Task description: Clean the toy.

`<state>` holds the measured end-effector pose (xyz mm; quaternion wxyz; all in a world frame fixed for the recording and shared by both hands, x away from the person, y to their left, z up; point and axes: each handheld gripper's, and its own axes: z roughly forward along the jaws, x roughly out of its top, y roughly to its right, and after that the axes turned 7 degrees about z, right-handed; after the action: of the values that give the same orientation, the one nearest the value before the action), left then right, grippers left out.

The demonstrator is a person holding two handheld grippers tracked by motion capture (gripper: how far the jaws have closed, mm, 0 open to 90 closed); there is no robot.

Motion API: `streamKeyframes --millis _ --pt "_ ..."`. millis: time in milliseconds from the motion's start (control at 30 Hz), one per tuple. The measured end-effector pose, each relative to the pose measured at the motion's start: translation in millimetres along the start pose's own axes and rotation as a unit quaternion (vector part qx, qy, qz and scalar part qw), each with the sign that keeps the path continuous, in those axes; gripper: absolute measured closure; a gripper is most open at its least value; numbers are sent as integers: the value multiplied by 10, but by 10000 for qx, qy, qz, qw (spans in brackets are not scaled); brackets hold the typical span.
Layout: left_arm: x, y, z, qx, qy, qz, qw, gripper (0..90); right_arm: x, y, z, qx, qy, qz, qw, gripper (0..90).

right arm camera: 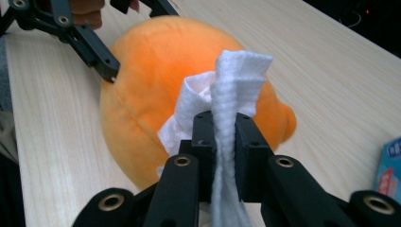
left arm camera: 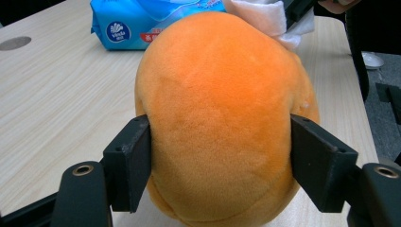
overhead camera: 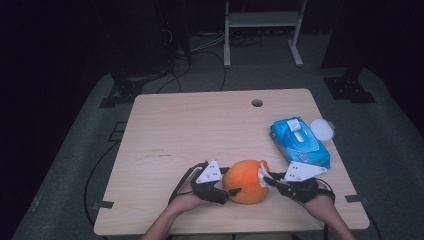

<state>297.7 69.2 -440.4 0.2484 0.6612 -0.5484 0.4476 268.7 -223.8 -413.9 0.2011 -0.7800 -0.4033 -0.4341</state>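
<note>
Left gripper (left arm camera: 220, 163) squeezes the orange plush (left arm camera: 222, 123), right gripper (right arm camera: 226, 137) clamps a white wipe (right arm camera: 231, 94) against its far side.

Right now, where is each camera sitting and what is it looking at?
High view: above the table, looking down; both hands, left gripper and right gripper flank the orange plush toy.
Left gripper view: rides the left gripper, jaws squeezing the toy's sides.
Right gripper view: rides the right gripper, jaws clamping a white wipe.
All three share the toy; each shows the blue wipes pack.
</note>
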Motion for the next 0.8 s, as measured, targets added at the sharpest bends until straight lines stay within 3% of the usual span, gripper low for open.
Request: streamKeyframes --millis 67,167,233,333,400,467,500,567,600,667,733,800 --pt "22 23 13 36 -17 109 9999 281 16 -4 -30 -22 16 -5 10000 794" --pt "49 97 37 29 -66 476 9988 277 100 -54 -50 23 240 -30 9997 794" --pt "54 116 28 7 -79 533 9985 269 154 -88 -41 95 343 -85 9993 794" --pt "23 65 7 -143 1 307 9994 205 130 -110 -3 141 247 -131 9995 794" --pt "2 4 20 -228 50 -45 9997 141 95 -114 9 120 201 -160 9996 794" --pt "-13 -43 69 -379 -68 -425 9984 87 91 -119 4 124 197 -148 9996 794" --pt "-27 -62 95 -451 -81 -624 9970 83 96 -123 4 119 195 -179 9996 793" --pt "-36 -65 101 -432 13 -687 9967 129 124 -146 10 50 222 -212 9995 793" --pt "-28 -58 87 -360 51 -589 9976 181 152 -161 14 55 250 -235 9994 793" --pt "32 -9 46 -74 174 -204 9996 260 202 -213 15 30 333 -349 9988 793" --pt "107 51 0 267 223 305 9989 296 244 -272 7 -80 376 -556 9977 793" --pt "141 58 -48 284 276 432 9983 311 260 -286 -14 -166 405 -648 9969 794"
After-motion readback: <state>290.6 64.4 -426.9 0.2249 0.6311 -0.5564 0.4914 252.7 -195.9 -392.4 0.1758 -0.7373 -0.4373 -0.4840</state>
